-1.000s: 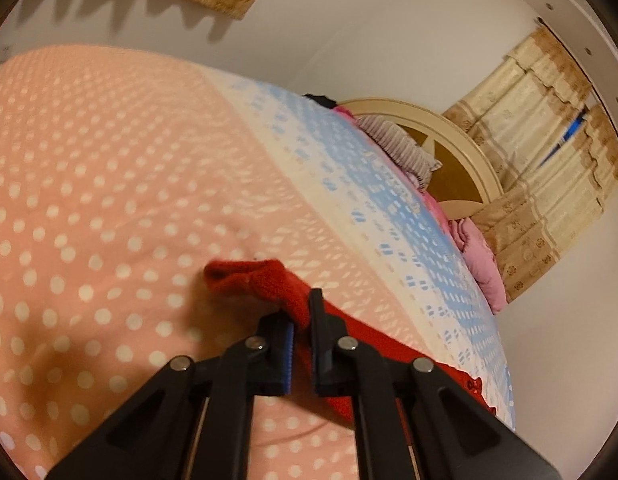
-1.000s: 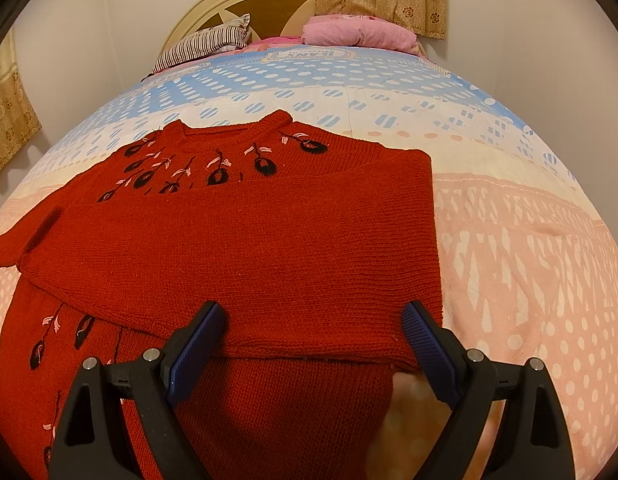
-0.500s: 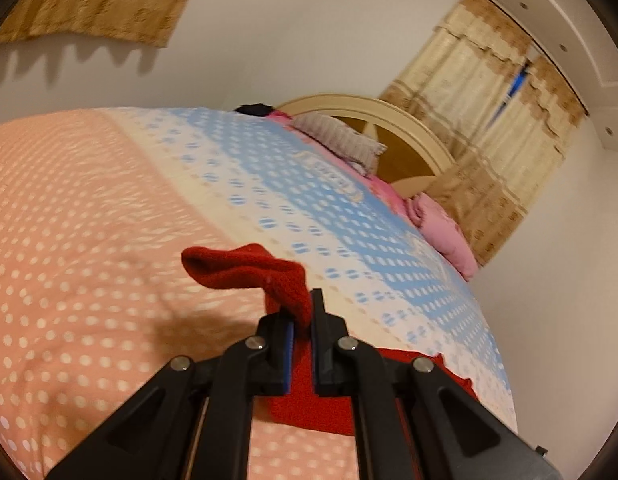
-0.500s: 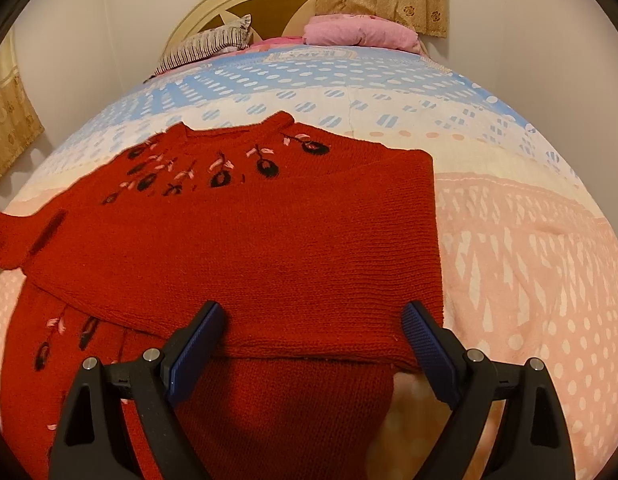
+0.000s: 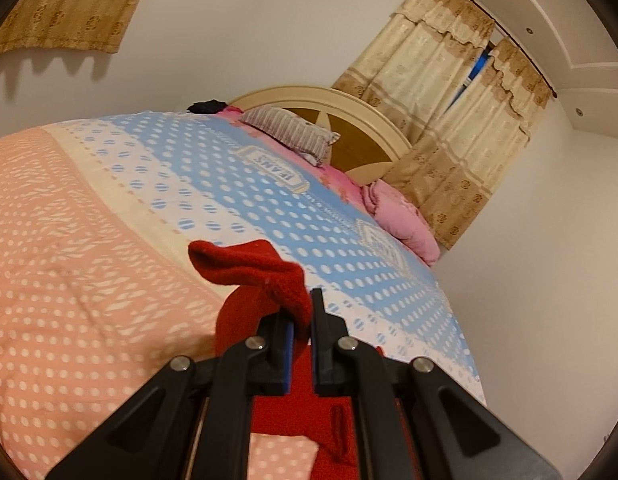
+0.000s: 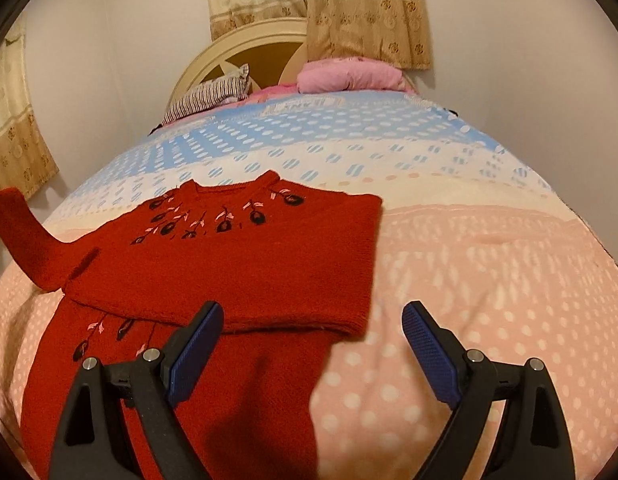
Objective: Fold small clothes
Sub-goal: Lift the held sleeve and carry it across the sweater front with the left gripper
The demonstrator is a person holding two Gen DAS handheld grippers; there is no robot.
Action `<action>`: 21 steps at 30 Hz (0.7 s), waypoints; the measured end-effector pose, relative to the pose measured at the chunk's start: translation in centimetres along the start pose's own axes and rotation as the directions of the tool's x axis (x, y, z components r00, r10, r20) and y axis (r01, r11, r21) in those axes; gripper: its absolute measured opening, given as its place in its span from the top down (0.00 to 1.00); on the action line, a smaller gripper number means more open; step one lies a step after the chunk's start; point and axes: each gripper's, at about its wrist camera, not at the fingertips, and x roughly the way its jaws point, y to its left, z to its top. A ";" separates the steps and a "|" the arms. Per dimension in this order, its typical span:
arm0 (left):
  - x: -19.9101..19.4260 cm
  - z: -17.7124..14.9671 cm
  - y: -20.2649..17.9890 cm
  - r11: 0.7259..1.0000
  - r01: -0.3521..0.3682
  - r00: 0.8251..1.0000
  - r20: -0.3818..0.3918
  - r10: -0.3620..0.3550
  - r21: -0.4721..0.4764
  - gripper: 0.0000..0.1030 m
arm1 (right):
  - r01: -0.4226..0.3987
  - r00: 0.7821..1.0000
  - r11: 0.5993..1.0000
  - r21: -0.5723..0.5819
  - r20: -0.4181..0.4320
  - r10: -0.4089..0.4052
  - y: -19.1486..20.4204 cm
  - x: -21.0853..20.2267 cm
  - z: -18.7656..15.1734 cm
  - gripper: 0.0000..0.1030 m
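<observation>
From the left wrist view, the left gripper (image 5: 300,322) is squeezed tight on the cuff of the red sweater's sleeve (image 5: 249,266). The sleeve is up in the air above the bedspread (image 5: 89,240). I think it is held high like that so it can swing over and land on the body of the sweater. Far off by the headboard (image 5: 349,128) lie a striped pillow (image 5: 289,132) and a pink blanket (image 5: 405,220).

From the right wrist view, the red sweater (image 6: 237,256) lies flat in the middle of the bed, with little flowers near its neck. One sleeve already lies folded across the front. The other sleeve sticks up at the far left edge. The right gripper (image 6: 313,344) has its jaws wide apart and holds nothing. It hangs just above the bottom part of the sweater, maybe ready to press or grab next.

There are no boxes, baskets or bags to see, so nothing is inside anything.
</observation>
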 end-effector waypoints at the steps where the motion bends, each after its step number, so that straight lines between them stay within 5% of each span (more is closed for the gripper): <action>1: 0.1 0.0 -0.6 1.000 0.006 1.000 -0.003 -0.006 0.005 0.94 | -0.001 1.000 1.000 0.004 0.011 0.001 -0.3 -0.3 -0.2 0.11; 21: 1.7 0.1 -11.5 0.991 0.116 0.993 -0.034 -0.114 0.066 0.94 | -0.069 0.996 0.976 0.208 0.068 0.056 -5.5 -0.9 -2.6 0.10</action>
